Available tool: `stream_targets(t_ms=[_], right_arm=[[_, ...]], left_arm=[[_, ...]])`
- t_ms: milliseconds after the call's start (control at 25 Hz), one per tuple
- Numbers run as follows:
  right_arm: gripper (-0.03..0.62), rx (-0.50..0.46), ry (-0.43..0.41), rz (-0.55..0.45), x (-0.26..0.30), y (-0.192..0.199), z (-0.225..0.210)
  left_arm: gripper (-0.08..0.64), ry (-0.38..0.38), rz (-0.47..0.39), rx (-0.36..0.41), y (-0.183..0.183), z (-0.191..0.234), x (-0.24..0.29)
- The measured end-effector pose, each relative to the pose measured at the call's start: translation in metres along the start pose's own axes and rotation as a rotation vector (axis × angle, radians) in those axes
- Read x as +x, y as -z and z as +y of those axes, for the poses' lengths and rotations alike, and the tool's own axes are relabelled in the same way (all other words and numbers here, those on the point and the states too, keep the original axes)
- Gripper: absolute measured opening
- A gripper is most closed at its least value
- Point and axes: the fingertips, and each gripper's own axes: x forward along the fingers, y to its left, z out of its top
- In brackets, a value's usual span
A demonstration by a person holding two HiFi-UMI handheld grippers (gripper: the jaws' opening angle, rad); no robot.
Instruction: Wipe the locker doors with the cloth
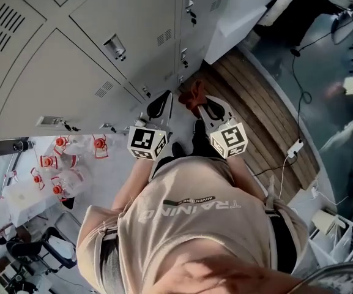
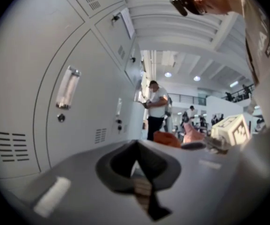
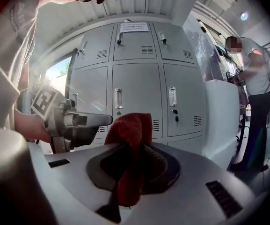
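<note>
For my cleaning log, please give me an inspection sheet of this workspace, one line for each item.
Surface: grey locker doors; no marks made out.
Job's things: red cloth, bunched, held away from the doors.
Clutter: red-capped bottles at the head view's left.
Grippers: right gripper shut on the cloth; left gripper shut, empty.
Cables: black cable and power strip on the floor.
Surroundings: wooden floor strip; a person stands nearby.
</note>
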Motion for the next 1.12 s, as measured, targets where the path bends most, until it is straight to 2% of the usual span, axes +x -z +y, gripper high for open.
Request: stream_targets(t_ms=[160, 400, 520, 720, 840, 960, 1120], right_arm=[[0.038, -0.014, -0.070, -0.027, 0.032, -0.012, -0.008], [0.038, -0.039, -0.230, -0.061, 0.076, -0.033, -0.026], [0.038, -0.082, -0.310, -0.073, 0.094, -0.048, -0.041], [0.038, -0.254, -0.488, -0.121, 0.119, -0.080, -0.046], [0.038, -0.403, -0.585, -0.200, 0.124, -0.108, -0.036], [0.038, -0.503, -0.672, -0.299, 0.127, -0.143, -0.019], [0.038, -0.631, -0.734, -0.345, 0.131, -0.183, 0.007]], left_arm=[[0.005, -0.071, 0.004, 0.005, -0.004, 0.020, 0.005], [0.003, -0.226, -0.002, 0.012, -0.016, 0.051, 0.025], [0.003, -0.285, -0.024, 0.027, -0.031, 0.058, 0.044], [0.004, -0.436, -0.080, 0.074, -0.064, 0.074, 0.058], [0.005, -0.539, -0.117, 0.074, -0.083, 0.087, 0.048], [0.003, -0.608, -0.172, 0.065, -0.112, 0.095, 0.030], [0.005, -0.690, -0.192, 0.148, -0.155, 0.107, 0.005]])
